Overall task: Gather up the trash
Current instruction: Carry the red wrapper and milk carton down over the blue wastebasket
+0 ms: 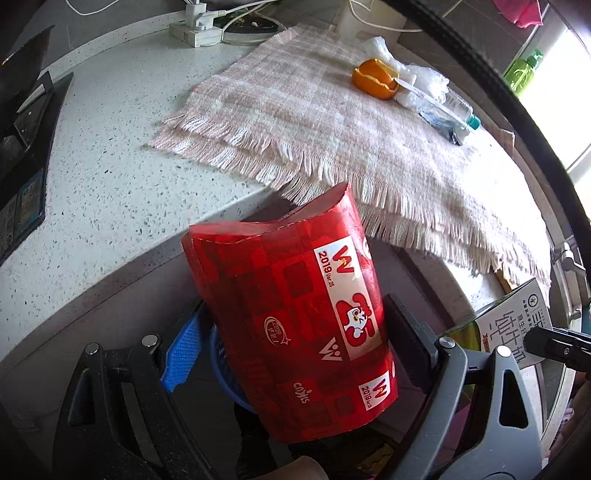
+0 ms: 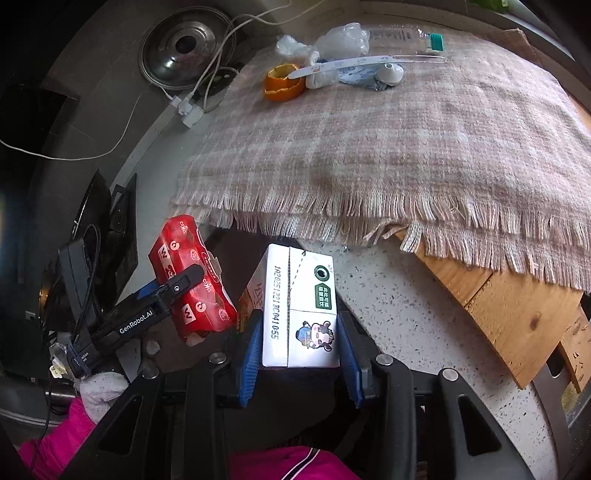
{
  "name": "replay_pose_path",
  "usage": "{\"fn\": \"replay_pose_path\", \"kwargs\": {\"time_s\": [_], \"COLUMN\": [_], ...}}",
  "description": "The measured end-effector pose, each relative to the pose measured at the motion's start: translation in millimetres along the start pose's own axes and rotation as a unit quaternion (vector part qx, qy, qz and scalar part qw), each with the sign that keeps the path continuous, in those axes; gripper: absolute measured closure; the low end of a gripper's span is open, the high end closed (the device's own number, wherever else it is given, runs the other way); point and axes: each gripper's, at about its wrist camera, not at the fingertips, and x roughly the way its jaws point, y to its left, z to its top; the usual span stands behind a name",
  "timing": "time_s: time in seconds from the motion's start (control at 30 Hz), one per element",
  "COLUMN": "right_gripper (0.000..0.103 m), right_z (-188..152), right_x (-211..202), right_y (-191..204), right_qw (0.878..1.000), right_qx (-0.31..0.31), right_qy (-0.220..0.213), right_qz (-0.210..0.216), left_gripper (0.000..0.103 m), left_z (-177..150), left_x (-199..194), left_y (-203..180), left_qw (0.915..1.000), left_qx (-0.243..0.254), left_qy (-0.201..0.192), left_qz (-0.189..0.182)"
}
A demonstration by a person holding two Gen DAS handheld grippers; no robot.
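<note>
My left gripper (image 1: pixel 291 343) is shut on a red paper food box (image 1: pixel 291 314), held in the air just off the speckled counter's edge (image 1: pixel 110 206). A blue mesh basket (image 1: pixel 221 365) shows partly beneath the box. My right gripper (image 2: pixel 301 343) is shut on a white milk carton (image 2: pixel 301 314) with a cartoon cow, its blue pads (image 2: pixel 249 354) on both sides. From the right wrist, the red box (image 2: pixel 192 280) hangs to the left in the other gripper. On the plaid cloth (image 2: pixel 388 147) lie an orange peel (image 2: pixel 284 82), crumpled plastic bags (image 2: pixel 343 37) and a clear bottle (image 2: pixel 406 37).
A power strip (image 1: pixel 195 31) with cables sits at the counter's back, beside a metal pot lid (image 2: pixel 181 48). A black stove (image 1: pixel 22 147) is on the left. Wooden boards (image 2: pixel 509 314) stick out under the cloth. A green bottle (image 1: pixel 521 70) stands by the window.
</note>
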Motion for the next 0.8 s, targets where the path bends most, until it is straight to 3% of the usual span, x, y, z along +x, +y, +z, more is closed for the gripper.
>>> {"fn": "replay_pose_path", "kwargs": {"time_s": [0.37, 0.8], "right_gripper": [0.063, 0.063], "right_z": [-25, -37], "right_x": [38, 76], "right_y": [14, 21], "right_qw": [0.999, 0.995], "right_qx": [-0.019, -0.035], "right_qy": [0.015, 0.036], "right_qz": [-0.049, -0.083], "left_gripper": [0.012, 0.01], "left_z": [-37, -54], "left_x": [37, 59], "left_y": [5, 17], "left_qw": [0.9985, 0.9972], "left_qx": [0.046, 0.067], "left_qy": [0.022, 0.022], "left_qz": [0.016, 0.027]}}
